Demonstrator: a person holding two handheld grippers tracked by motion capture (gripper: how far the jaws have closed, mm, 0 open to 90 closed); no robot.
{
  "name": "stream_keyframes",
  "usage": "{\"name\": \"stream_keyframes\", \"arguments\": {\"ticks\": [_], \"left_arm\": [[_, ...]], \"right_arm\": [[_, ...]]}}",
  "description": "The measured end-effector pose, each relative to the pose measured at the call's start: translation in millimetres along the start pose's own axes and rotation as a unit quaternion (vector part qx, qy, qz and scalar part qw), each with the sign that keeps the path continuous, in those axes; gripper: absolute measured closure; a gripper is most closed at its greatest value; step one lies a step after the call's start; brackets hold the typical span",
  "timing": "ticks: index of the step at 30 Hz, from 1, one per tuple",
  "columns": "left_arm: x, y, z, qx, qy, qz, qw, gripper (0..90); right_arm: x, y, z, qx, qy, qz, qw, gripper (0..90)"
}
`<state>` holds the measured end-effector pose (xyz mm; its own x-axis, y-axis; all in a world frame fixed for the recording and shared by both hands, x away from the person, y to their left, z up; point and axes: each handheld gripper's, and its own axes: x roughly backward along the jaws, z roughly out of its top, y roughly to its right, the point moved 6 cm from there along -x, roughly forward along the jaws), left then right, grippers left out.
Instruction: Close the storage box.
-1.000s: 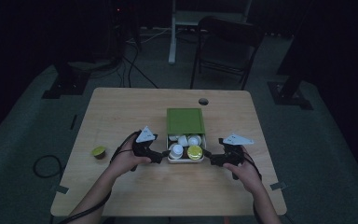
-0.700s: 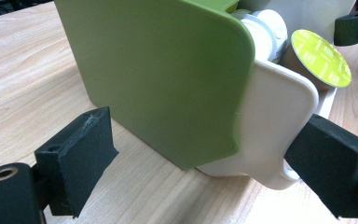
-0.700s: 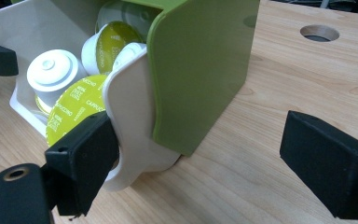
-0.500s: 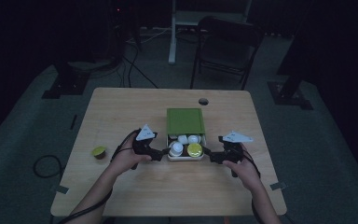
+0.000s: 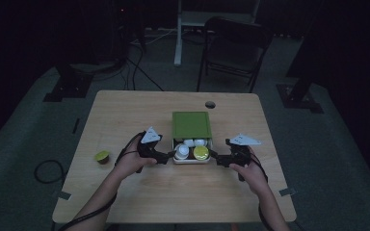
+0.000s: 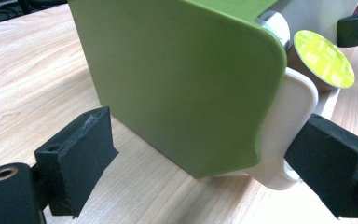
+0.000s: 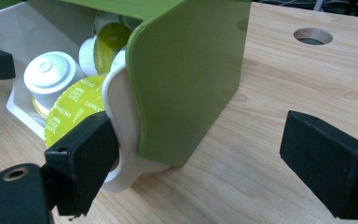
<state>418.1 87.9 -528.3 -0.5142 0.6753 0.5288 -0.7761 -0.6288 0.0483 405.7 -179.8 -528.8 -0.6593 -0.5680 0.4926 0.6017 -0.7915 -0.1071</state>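
A green box (image 5: 191,124) lies on the wooden table with its white drawer (image 5: 190,161) pulled out toward me. In the drawer sit several coffee capsules, among them a green-lidded one (image 5: 201,152) and a white one (image 5: 182,150). My left gripper (image 5: 166,156) stands open at the drawer's left corner. In the left gripper view (image 6: 205,168) the box (image 6: 177,79) and drawer edge (image 6: 289,121) lie between the jaws, the left pad apart. My right gripper (image 5: 217,159) is open at the drawer's right corner (image 7: 121,107); one pad (image 7: 81,158) sits against the flange, the other is well off.
A loose green capsule (image 5: 102,156) lies on the table to the left of my left hand. A cable hole (image 5: 210,104) is in the tabletop behind the box. A dark chair (image 5: 236,43) and stand bases are on the floor beyond the table.
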Motion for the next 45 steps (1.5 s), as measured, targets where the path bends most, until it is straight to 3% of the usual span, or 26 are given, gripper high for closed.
{"name": "stream_keyframes", "arguments": {"ticks": [30,45], "left_arm": [[-7.3,-8.7,6.3,-0.001,0.003,0.028,0.9996,9.3],[-9.0,-9.3,7.2,0.002,0.003,0.030,0.9996,8.4]], "right_arm": [[-9.4,6.0,6.7,-0.012,0.001,-0.022,0.9997,10.8],[-10.9,5.8,6.5,-0.020,0.001,-0.027,0.9994,10.8]]}}
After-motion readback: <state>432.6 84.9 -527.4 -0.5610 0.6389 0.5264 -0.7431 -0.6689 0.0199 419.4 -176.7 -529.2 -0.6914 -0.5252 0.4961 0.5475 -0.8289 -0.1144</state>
